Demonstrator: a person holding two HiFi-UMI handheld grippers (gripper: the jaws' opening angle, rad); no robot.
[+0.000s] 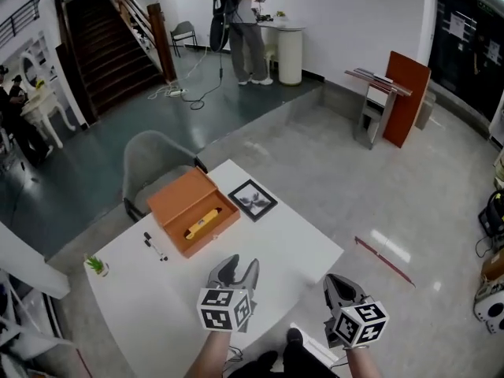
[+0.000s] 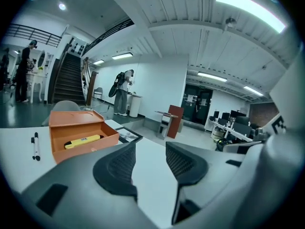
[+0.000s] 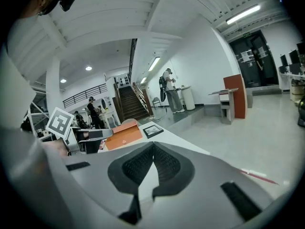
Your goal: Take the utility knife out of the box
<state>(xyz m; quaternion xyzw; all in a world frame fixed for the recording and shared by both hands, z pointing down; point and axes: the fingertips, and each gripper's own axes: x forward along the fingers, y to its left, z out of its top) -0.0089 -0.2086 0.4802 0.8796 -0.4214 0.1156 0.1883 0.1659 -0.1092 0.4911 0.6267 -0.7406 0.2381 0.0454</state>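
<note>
Two risks | head view: utility knife point(image 1: 201, 223) lies in open box point(image 1: 175, 197) on tabletop point(image 1: 283, 239), well apart from left claw point(image 1: 236, 270) and right claw point(image 1: 340, 286) | left gripper view: jaws apart, empty; a low reach could shove box | right gripper view: jaws together, empty; box likely unsteadied

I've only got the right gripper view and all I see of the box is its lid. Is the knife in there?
Observer: Yes. A yellow knife lies inside the open box, lengthwise.
Operator: Is the left gripper ready to take it?
Observer: The left gripper has its jaws apart with nothing between them, and it is short of the box.
Operator: Anything close to the box that could get in the way?
Observer: Two black pens lie beside it, on its left in the head view, apart from the box.
</note>
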